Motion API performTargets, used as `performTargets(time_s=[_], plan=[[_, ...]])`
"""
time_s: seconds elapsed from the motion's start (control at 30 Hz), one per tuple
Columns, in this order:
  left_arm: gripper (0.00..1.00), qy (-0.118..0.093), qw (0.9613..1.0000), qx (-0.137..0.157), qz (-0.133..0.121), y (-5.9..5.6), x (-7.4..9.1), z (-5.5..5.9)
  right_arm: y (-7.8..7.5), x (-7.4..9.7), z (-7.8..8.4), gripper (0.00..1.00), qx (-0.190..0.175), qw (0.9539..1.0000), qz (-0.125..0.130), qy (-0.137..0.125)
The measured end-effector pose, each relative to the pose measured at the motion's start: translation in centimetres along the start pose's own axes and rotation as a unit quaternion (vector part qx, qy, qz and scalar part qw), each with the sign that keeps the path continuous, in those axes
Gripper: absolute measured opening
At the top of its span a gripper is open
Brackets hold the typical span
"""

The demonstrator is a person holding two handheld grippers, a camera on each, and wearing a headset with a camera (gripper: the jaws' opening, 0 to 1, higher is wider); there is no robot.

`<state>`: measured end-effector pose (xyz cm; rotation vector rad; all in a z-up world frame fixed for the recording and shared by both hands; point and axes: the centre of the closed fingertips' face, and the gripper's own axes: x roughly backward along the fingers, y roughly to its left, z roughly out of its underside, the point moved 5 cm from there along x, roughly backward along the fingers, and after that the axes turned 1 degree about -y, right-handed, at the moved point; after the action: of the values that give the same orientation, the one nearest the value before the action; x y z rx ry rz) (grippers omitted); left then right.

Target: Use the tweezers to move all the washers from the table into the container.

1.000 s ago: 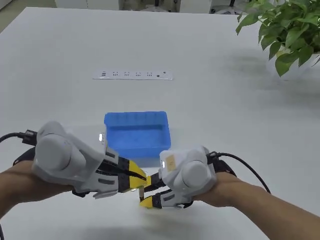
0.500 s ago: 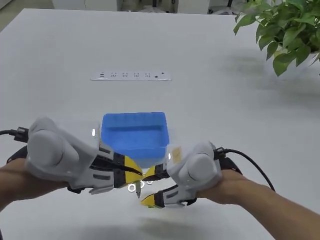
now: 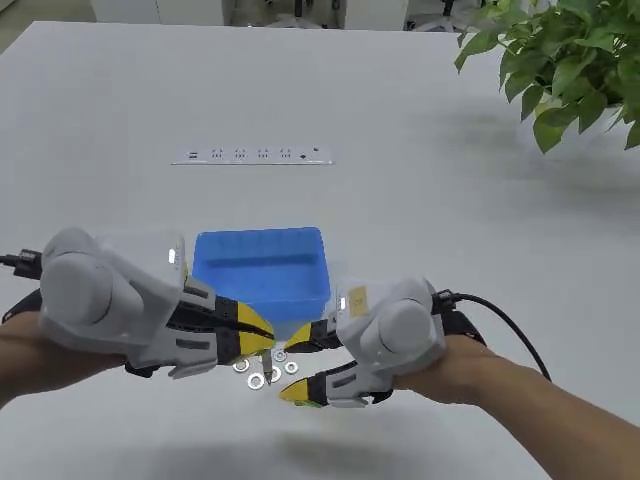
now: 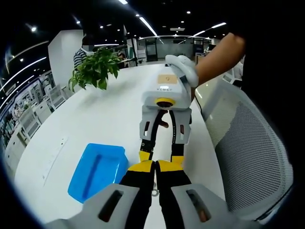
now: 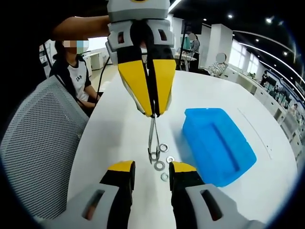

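The washers [image 5: 157, 166] lie on the table [image 5: 116, 133] beside our blue container [image 5: 217, 143]. Our left gripper [image 5: 151, 112] pinches the tweezers [image 5: 153, 136] right by them. Our right gripper's [image 5: 152, 168] jaws stand apart.

At least four washers [image 5: 159, 165] lie in a loose cluster on the one table [image 3: 420, 200], just near of the one blue container [image 3: 262, 270]. One pair of tweezers [image 5: 153, 138]. One power strip [image 3: 250, 155] farther off, one potted plant [image 3: 560, 60] far right. Two grippers: the left hand-held gripper [image 3: 266, 340] and the right hand-held gripper [image 3: 298, 368]
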<state>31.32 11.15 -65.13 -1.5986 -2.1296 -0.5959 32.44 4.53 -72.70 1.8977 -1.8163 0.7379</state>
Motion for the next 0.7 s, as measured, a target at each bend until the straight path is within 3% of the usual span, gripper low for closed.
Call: performTargets(time_s=[0.7], plan=[[0.05,-0.007,0.9999,0.002,0.009,0.72,-0.54,0.63,-0.26,-0.33,0.11,0.30,-0.003,1.0000,-0.003,0.002]])
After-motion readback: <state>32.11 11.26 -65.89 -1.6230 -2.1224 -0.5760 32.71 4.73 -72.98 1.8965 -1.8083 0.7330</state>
